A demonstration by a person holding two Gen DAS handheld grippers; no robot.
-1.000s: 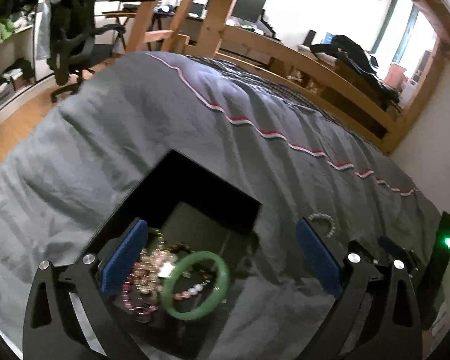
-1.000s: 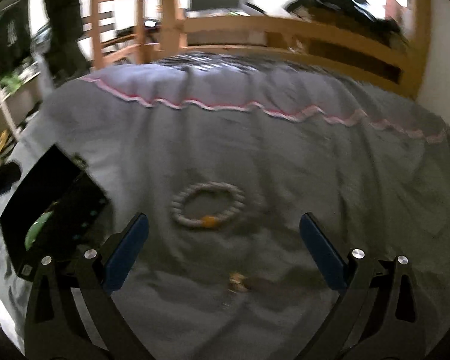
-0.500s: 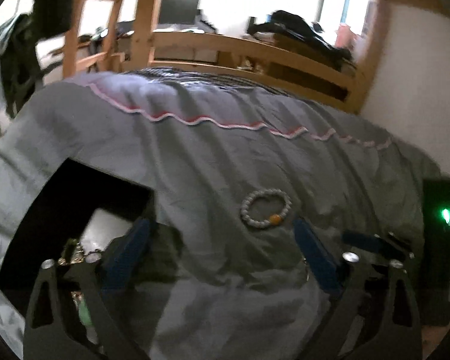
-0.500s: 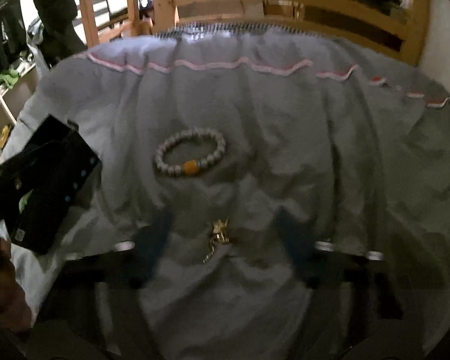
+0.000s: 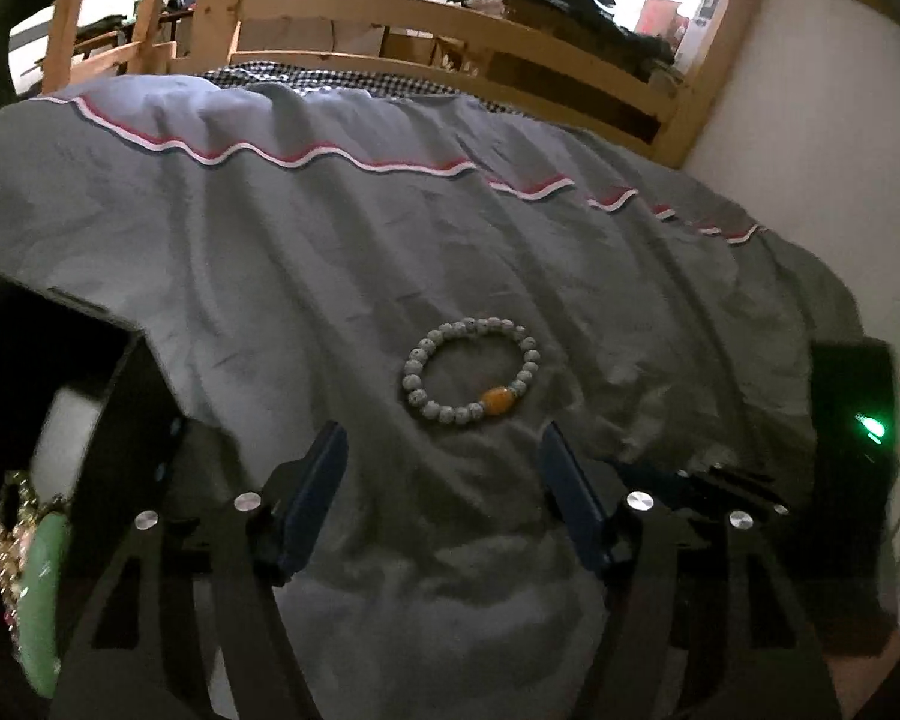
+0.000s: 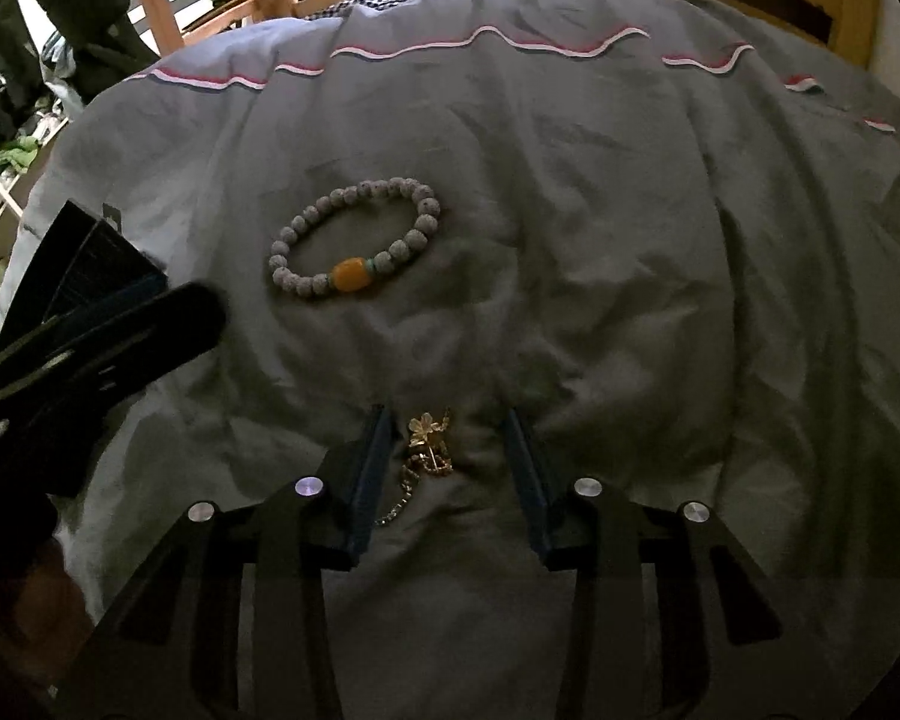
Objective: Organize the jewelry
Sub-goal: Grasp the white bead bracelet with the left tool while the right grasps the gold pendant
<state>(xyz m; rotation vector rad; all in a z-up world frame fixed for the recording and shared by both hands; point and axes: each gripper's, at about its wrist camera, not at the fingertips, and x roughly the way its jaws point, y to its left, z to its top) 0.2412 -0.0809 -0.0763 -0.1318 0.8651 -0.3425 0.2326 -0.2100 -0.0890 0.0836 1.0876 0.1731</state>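
Observation:
A grey bead bracelet (image 5: 471,372) with one orange bead (image 6: 351,273) lies flat on the grey duvet (image 5: 330,252). My left gripper (image 5: 444,456) hovers just short of it. Its jaws are closing with nothing between them. A small gold flower charm on a chain (image 6: 429,444) lies between the blue pads (image 6: 372,468) of my right gripper (image 6: 447,420). Those jaws are closing too, and a gap shows on both sides of the charm. An open black jewelry box (image 5: 126,414) at the left holds a green bangle (image 5: 42,570) and gold chains.
The left gripper's dark body (image 6: 120,330) crosses the left side of the right wrist view, in front of the box (image 6: 84,264). A black device with a green light (image 5: 864,426) stands at the right, by the wall. A wooden bed rail (image 5: 450,18) runs along the far edge.
My left gripper swung right, away from the box to the bead bracelet, and its jaws narrowed. My right gripper sank onto the gold charm and its jaws narrowed around it.

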